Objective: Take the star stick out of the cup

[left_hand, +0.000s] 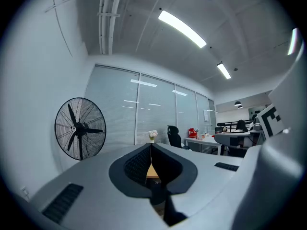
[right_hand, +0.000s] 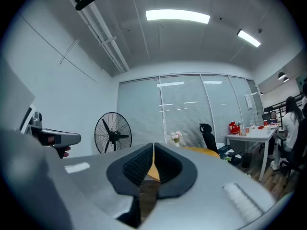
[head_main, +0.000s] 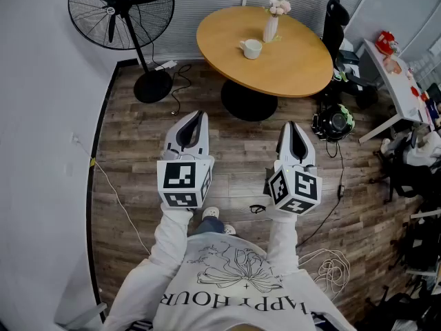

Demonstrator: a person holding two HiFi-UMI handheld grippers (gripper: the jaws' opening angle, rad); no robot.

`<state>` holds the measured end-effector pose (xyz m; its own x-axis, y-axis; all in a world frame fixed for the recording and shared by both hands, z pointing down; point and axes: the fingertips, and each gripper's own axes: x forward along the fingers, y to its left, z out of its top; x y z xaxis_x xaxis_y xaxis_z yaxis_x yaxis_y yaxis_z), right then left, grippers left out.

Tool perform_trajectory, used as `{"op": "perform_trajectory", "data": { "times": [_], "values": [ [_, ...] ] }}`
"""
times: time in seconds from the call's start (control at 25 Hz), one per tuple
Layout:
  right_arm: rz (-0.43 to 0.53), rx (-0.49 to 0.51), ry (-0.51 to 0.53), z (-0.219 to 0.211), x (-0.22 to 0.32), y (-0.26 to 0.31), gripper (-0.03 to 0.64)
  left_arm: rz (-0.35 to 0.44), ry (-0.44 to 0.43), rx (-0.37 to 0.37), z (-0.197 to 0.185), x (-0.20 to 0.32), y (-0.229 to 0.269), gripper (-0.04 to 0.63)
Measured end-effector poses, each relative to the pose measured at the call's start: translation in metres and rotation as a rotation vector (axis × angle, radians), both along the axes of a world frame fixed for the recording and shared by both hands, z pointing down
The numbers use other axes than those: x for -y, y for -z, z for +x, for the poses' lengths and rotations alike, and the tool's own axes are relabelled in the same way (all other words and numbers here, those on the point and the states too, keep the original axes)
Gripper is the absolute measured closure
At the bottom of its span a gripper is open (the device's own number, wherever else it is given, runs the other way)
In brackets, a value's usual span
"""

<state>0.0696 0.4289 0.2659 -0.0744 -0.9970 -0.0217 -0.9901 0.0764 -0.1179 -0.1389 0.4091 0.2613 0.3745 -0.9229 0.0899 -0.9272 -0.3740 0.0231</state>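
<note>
Your left claw was clenched on nothing: in the left gripper view its two dark pads met along one thin seam, with only a sliver of the round desk showing past them. Your right claw was clenched too, pads together and empty. You held both claws at waist height over the wooden floor, side by side and pointed toward the desk.

The cup stood on the desk's far half, just beside a vase of flowers, and well apart from both claws. The star stick could not be made out; the cup was too small in the head view to show what it held, and neither gripper view showed the cup at all. A standing fan stood off to the left of the desk, out of your line.

By my reading, the task had not yet begun: this was the approach, with no reach under way. The next move would call for you to step up to the desk, release one claw as you came over the cup, and perhaps steady the cup with the other. The stick would probably need a pinch near its top and a straight lift, so the cup did not tip.
</note>
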Motion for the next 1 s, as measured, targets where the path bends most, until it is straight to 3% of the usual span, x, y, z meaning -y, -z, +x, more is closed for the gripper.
{"op": "perform_trajectory", "data": {
  "times": [1.0],
  "values": [
    [0.023, 0.012, 0.004, -0.038, 0.048, -0.008, 0.595, -0.012, -0.043, -0.011, -0.026, 0.054, -0.016, 0.588]
  ]
}}
